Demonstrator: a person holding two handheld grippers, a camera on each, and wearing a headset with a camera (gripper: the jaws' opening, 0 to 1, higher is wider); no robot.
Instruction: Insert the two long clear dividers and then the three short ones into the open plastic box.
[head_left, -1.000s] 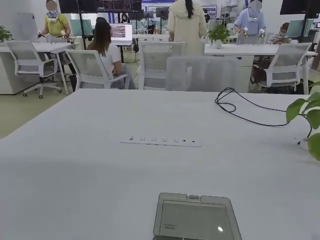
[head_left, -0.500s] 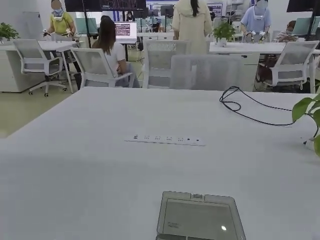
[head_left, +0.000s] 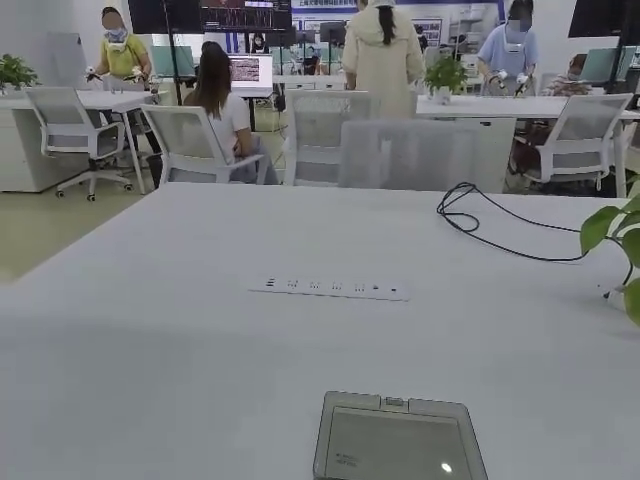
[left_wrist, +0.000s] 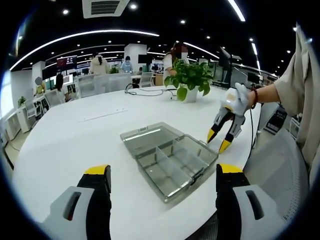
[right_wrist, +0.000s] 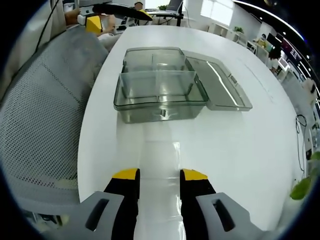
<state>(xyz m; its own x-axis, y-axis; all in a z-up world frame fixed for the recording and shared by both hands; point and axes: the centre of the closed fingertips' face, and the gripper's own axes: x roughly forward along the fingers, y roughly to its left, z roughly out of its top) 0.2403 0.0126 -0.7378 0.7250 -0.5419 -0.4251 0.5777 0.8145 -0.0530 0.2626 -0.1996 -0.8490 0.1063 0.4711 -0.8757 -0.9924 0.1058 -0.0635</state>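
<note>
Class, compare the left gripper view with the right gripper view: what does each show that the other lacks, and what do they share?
Left gripper view: ceiling lights and a gloved hand holding the right gripper seen from outside. Right gripper view: a clear strip gripped between the right gripper's jaws. Shared: the open plastic box with dividers already fitted, its lid lying flat, the white table and a mesh chair.
</note>
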